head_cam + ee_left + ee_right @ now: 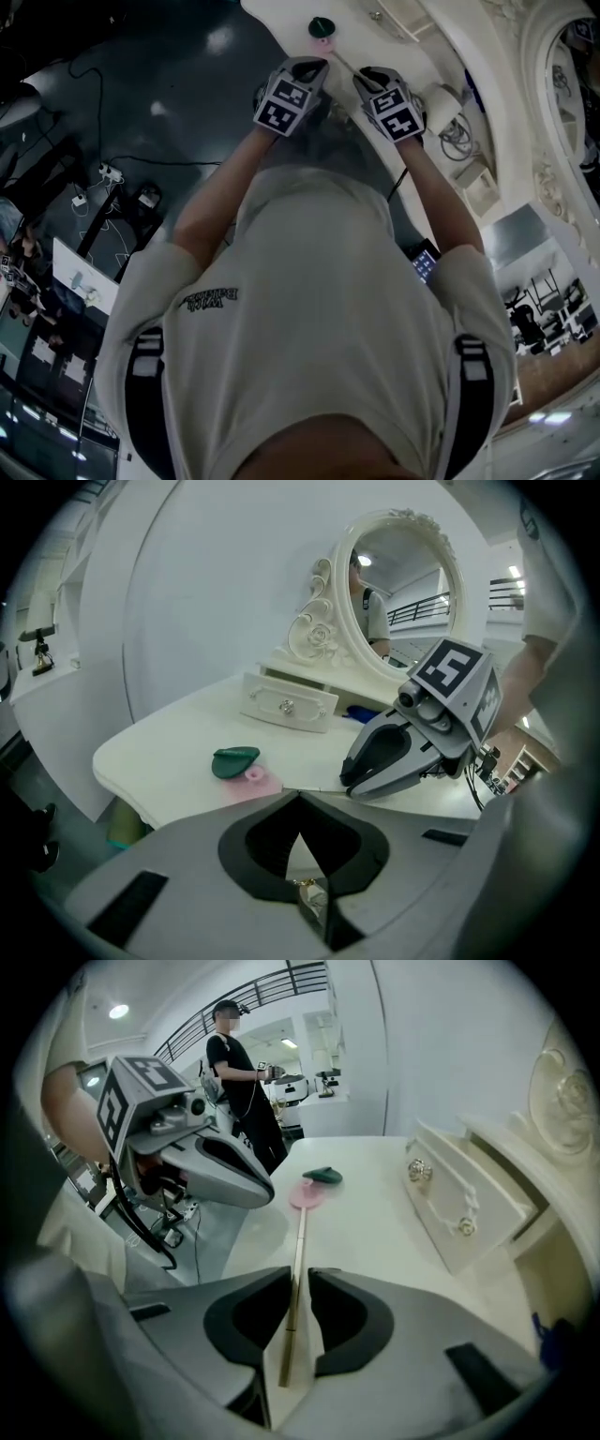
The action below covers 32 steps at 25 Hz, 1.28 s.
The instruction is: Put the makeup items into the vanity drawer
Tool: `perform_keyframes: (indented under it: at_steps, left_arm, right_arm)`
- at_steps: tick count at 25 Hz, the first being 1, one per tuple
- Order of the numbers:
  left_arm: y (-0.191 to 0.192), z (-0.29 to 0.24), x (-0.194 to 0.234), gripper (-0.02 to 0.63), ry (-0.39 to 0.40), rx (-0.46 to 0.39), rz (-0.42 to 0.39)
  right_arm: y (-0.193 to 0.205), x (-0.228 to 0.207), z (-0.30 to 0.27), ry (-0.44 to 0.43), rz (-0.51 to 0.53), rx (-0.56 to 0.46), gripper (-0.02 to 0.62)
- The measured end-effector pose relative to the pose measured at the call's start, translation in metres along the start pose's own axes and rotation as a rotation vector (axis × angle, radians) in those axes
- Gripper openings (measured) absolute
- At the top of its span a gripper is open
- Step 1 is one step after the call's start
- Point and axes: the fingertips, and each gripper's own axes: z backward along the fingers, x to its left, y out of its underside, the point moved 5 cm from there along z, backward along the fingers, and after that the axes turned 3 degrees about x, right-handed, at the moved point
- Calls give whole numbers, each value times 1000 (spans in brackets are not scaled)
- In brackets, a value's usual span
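Note:
A thin pale wand (295,1288) with a round pink end (307,1194) lies on the white vanity top (375,1232), and a green leaf-shaped item (323,1176) touches that pink end. My right gripper (300,1274) straddles the wand's near part: its jaws stand narrowly apart, with a sliver of gap beside the wand. My left gripper (299,797) hovers over the table's near edge, its tips meeting on nothing I can make out. In the left gripper view the green item (234,761) and pink end (255,780) lie just ahead. The small white drawer (459,1208) with two knobs stands to the right.
An oval mirror (398,592) in an ornate white frame rises behind the drawer (289,705). Something blue (361,712) lies beside the drawer. Cables and a power strip (112,173) are on the dark floor left of the table. A person (239,1072) stands farther back.

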Motion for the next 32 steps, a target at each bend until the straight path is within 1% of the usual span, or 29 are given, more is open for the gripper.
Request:
perform_keyframes:
  at_steps: [2, 5, 7, 10, 14, 19, 21, 24, 28, 32]
  left_arm:
    - [6, -4, 4, 14, 3, 19, 6]
    - [15, -11, 9, 14, 9, 31, 14]
    - [16, -11, 9, 14, 12, 43, 12]
    - [21, -13, 10, 14, 17, 46, 14]
    - [25, -13, 10, 14, 21, 47, 18]
    - [23, -9, 6, 14, 17, 37, 6]
    - [21, -7, 4, 14, 13, 26, 7]
    - [7, 4, 3, 14, 4, 4, -2]
    - [-13, 16, 3, 14, -18, -37, -17]
    - [-44, 40, 3, 14, -43, -108, -37]
  right_arm:
    - [-5, 1, -2, 21, 57, 21, 72]
    - [-10, 4, -3, 54, 172, 66, 67]
    - [-11, 6, -4, 62, 203, 82, 51]
    - [-10, 8, -4, 67, 201, 93, 44]
    - [-9, 5, -2, 61, 152, 89, 32]
    - [-7, 6, 7, 75, 143, 79, 31]
    - [-9, 5, 16, 85, 137, 61, 31]
    - [-21, 2, 36, 115, 136, 8, 31]
    - [-46, -1, 70, 154, 109, -99, 31]
    - [-79, 0, 113, 183, 110, -214, 31]
